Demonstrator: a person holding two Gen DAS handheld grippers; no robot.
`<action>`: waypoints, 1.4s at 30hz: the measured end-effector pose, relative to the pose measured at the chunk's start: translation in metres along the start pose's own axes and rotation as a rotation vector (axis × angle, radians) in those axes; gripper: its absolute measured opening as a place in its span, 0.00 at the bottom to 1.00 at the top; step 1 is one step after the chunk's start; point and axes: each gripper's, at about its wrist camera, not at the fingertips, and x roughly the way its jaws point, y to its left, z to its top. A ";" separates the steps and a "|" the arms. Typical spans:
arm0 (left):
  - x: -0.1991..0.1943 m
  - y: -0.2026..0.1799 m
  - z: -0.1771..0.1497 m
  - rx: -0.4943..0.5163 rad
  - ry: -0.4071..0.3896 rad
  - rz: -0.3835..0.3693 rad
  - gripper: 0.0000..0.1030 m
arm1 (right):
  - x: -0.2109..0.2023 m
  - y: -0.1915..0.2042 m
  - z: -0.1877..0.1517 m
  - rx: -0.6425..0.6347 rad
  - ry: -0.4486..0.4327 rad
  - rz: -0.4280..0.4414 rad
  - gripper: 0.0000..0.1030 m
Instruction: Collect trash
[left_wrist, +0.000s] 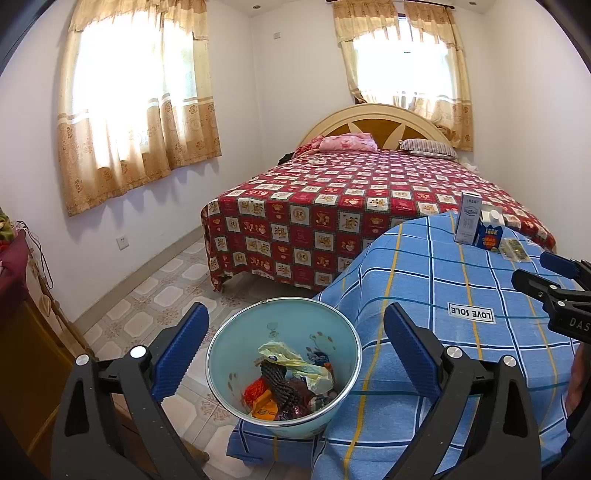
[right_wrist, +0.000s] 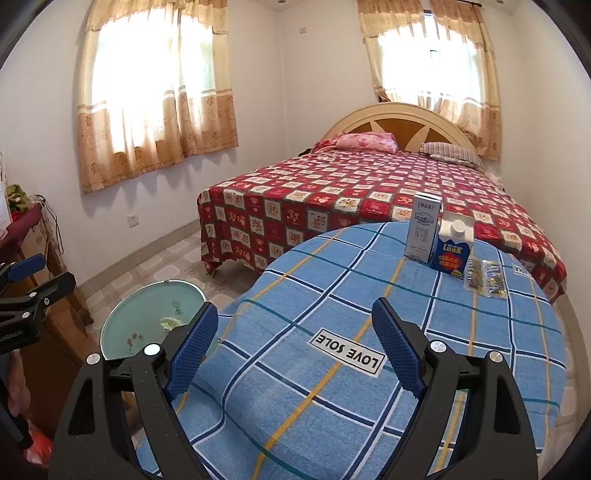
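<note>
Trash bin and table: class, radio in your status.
Left gripper, right gripper open, empty. Trash bin part-filled. Tall box, blue carton, packets remain. Path clear.

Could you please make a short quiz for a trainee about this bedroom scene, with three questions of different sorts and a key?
1. True or false: the left tool is holding a wrapper.
2. Multiple choice: where does the blue carton stand? A) in the bin B) on the blue checked cloth C) on the bed
3. Fill in the gap: the trash bin stands on the ____ beside the covered table.

Key:
1. False; both it and the right tool are open, with nothing between the fingers.
2. B; on the blue checked cloth, beside the tall grey box and the small packets.
3. Floor; wrappers already lie in it.
</note>
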 end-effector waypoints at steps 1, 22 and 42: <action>0.000 0.000 0.000 0.000 -0.001 0.000 0.93 | 0.000 0.000 0.000 0.000 0.000 -0.001 0.82; -0.002 0.002 0.000 0.002 -0.004 0.006 0.94 | -0.004 -0.003 -0.001 -0.003 -0.002 -0.003 0.83; 0.001 0.010 -0.001 0.005 0.006 0.018 0.94 | -0.007 -0.002 -0.002 -0.009 -0.003 -0.007 0.85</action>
